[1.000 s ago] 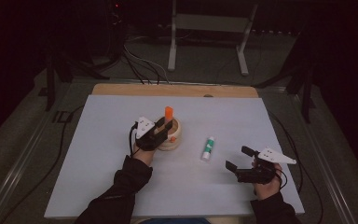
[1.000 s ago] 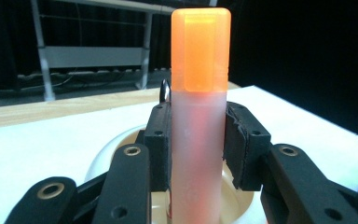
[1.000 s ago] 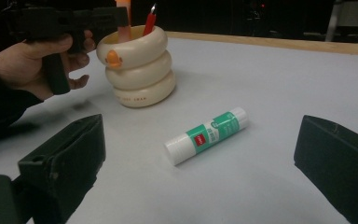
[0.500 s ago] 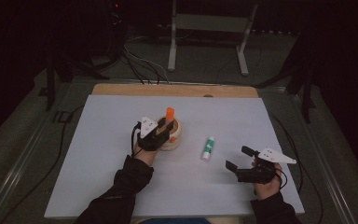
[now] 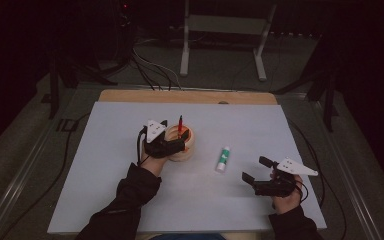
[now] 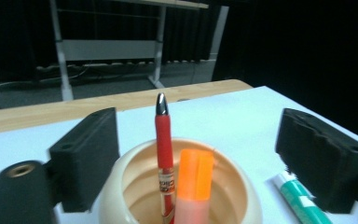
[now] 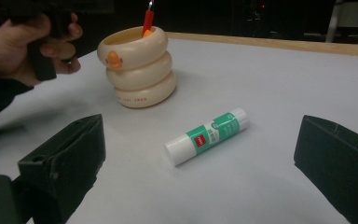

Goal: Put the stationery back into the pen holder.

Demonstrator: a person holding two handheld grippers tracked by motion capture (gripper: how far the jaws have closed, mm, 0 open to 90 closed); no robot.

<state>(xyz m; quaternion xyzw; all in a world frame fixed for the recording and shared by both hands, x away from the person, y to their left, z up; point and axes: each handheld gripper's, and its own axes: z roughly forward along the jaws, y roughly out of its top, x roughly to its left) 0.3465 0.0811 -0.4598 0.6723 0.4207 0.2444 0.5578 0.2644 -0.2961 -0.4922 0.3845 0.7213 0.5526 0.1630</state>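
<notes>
Two pens stand dropped in the cup point(image 5: 182, 145), so the left gripper point(image 6: 200, 154) has just been spreading its jaws, nothing between them, glue stick point(image 5: 223, 159) at three o'clock.

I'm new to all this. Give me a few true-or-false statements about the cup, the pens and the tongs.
1. The red pen stands in the cream cup. True.
2. The glue stick is in the cup. False: it lies on the table.
3. The left tongs are clamped on the orange marker. False: they have just been opening and stand apart from it.
4. The right tongs are open. True.
</notes>
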